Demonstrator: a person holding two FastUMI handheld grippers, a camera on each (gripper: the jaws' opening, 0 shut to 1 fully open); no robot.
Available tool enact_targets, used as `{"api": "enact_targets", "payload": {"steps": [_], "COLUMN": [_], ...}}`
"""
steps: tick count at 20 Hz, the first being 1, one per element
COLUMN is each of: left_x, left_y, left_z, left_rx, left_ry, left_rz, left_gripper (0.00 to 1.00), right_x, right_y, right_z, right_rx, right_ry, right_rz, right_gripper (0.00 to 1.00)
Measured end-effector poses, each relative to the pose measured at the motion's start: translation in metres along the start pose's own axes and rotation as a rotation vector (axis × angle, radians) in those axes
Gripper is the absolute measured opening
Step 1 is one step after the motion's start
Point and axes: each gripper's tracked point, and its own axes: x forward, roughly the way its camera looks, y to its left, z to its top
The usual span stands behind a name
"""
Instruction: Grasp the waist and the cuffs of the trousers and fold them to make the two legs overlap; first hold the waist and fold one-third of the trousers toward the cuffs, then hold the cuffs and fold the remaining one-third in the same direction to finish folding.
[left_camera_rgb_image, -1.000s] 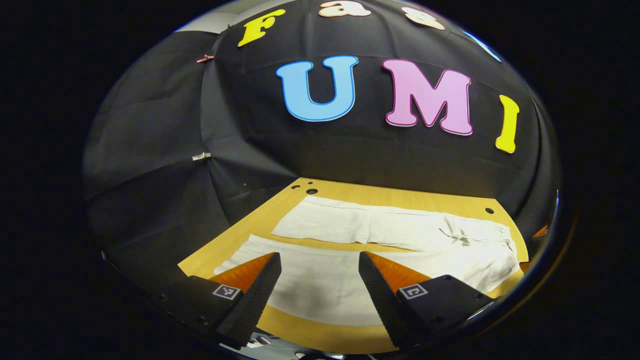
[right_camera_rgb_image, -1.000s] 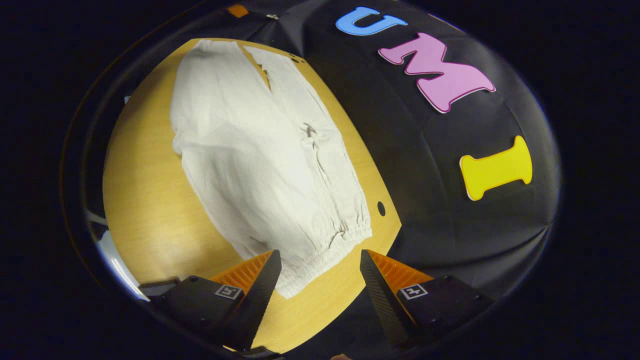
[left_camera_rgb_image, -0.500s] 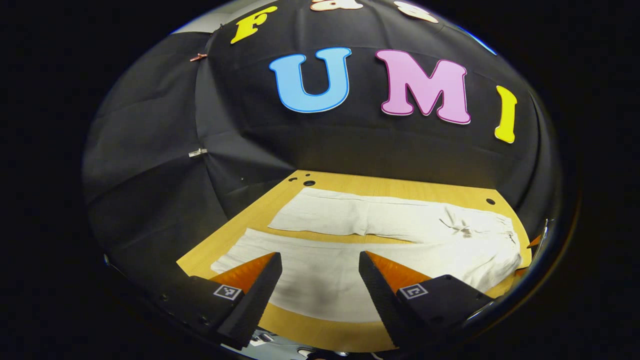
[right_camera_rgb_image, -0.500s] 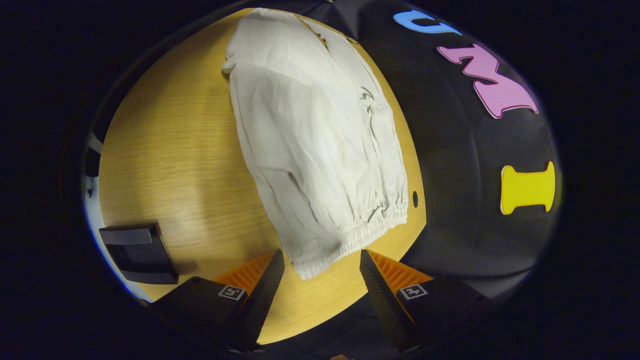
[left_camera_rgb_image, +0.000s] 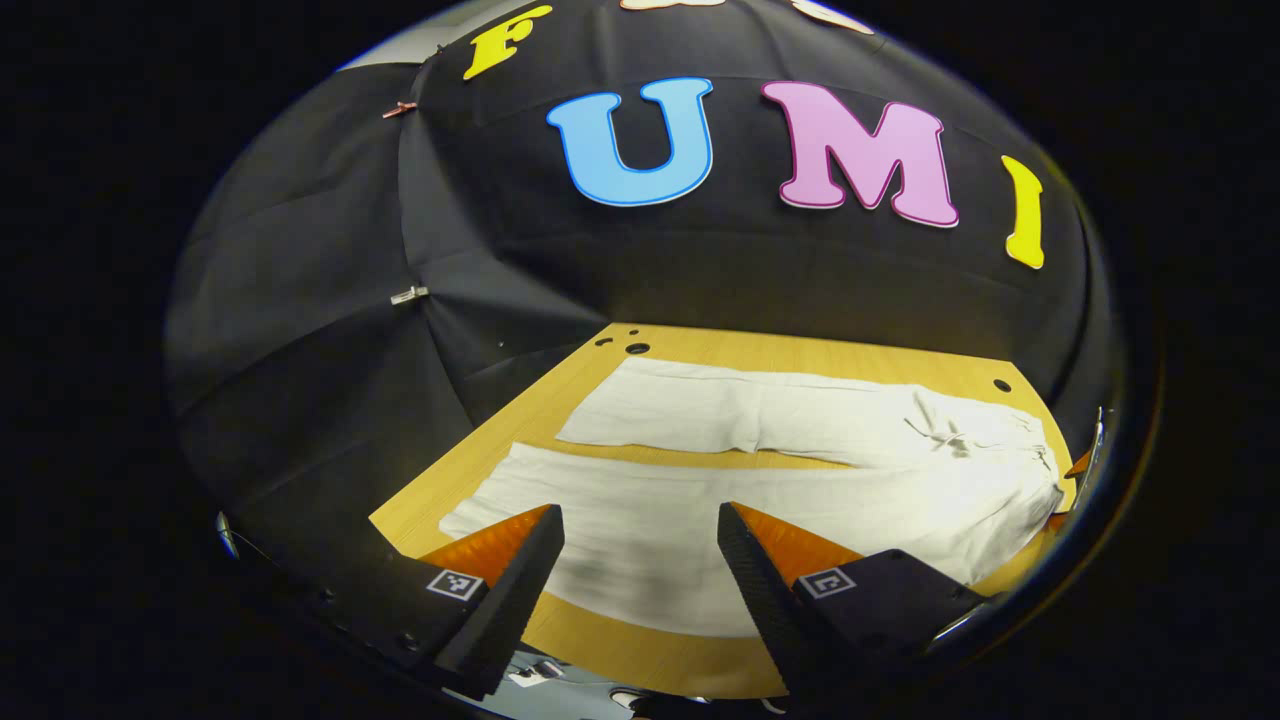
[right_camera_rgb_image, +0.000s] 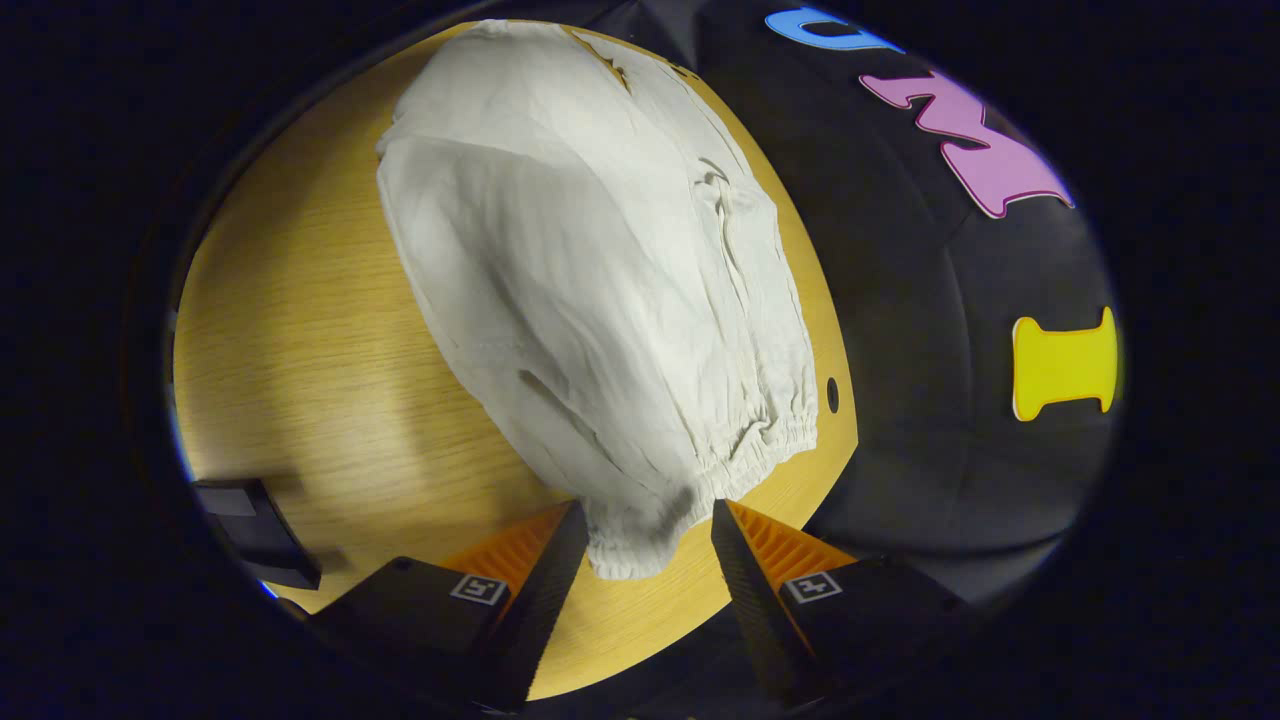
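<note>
The white trousers (left_camera_rgb_image: 790, 470) lie spread flat on the wooden counter (left_camera_rgb_image: 720, 350), the two legs side by side with a narrow strip of bare wood between them, running along the counter's length. In the left gripper view the cuffs point toward the counter's left end, the drawstring waist (left_camera_rgb_image: 1000, 440) toward its right end, and the near leg lies close to the counter's front edge. In the right gripper view the gathered elastic waist (right_camera_rgb_image: 740, 450) lies near the counter's end, beside a small round hole (right_camera_rgb_image: 832, 395) by the far edge. The right claw (right_camera_rgb_image: 640, 545) stands open with the waist's near corner between its fingers, not clearly pinched. The left claw (left_camera_rgb_image: 640, 560) is wide open above the near leg, holding nothing. A dark object (right_camera_rgb_image: 250, 530) sits at the counter's front edge.
</note>
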Motion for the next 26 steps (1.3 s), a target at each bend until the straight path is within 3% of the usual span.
{"api": "enact_targets", "payload": {"steps": [1, 2, 3, 4, 5, 6, 8, 11, 12, 13, 14, 16, 19, 26], "left_x": [0.000, -0.001, -0.001, -0.001, 0.000, 0.000, 0.001, 0.015, 0.021, 0.026, 0.032, 0.041, 0.062, 0.085], "left_y": [0.005, 0.010, 0.015, 0.020, 0.026, 0.032, 0.045, 0.057, 0.064, 0.070, 0.077, 0.097, 0.137, 0.182], "left_z": [-0.006, -0.014, -0.018, -0.022, -0.025, -0.029, -0.039, -0.071, -0.080, -0.085, -0.089, -0.090, -0.098, -0.113], "left_rx": [-0.003, -0.006, -0.008, -0.007, -0.001, 0.011, 0.053, 0.106, 0.131, 0.166, 0.212, 0.349, 0.592, 1.091], "left_ry": [0.016, 0.032, 0.044, 0.052, 0.058, 0.063, 0.077, 0.163, 0.176, 0.184, 0.181, 0.169, 0.208, 0.242], "left_rz": [0.009, 0.018, 0.027, 0.037, 0.047, 0.055, 0.065, 0.036, 0.043, 0.045, 0.050, 0.055, 0.034, -0.082], "left_gripper": [0.99, 0.99, 0.99, 0.99, 0.99, 0.99, 0.98, 0.98, 0.98, 0.98, 0.98, 0.98, 0.97, 0.97], "right_x": [0.001, 0.004, 0.005, 0.007, 0.011, 0.008, 0.015, 0.015, 0.020, 0.013, 0.016, 0.016, 0.015, 0.016], "right_y": [-0.001, -0.002, -0.001, 0.005, 0.006, 0.005, 0.004, 0.006, 0.005, 0.004, 0.005, 0.005, 0.004, 0.004], "right_z": [0.000, 0.002, 0.001, 0.000, 0.004, 0.003, 0.002, 0.004, 0.003, 0.005, 0.004, 0.005, 0.006, 0.005], "right_rx": [-0.009, -0.021, -0.030, -0.028, -0.032, -0.041, -0.058, -0.066, -0.066, -0.068, -0.063, -0.062, -0.073, -0.066], "right_ry": [0.008, 0.015, 0.023, 0.038, 0.040, 0.050, 0.067, 0.093, 0.096, 0.092, 0.100, 0.111, 0.114, 0.123], "right_rz": [-0.004, -0.011, 0.003, 0.031, 0.045, 0.053, 0.057, 0.095, 0.103, 0.119, 0.142, 0.174, 0.184, 0.195], "right_gripper": [0.81, 0.71, 0.70, 0.63, 0.47, 0.37, 0.26, 0.19, 0.12, 0.13, 0.14, 0.05, 0.05, 0.05]}}
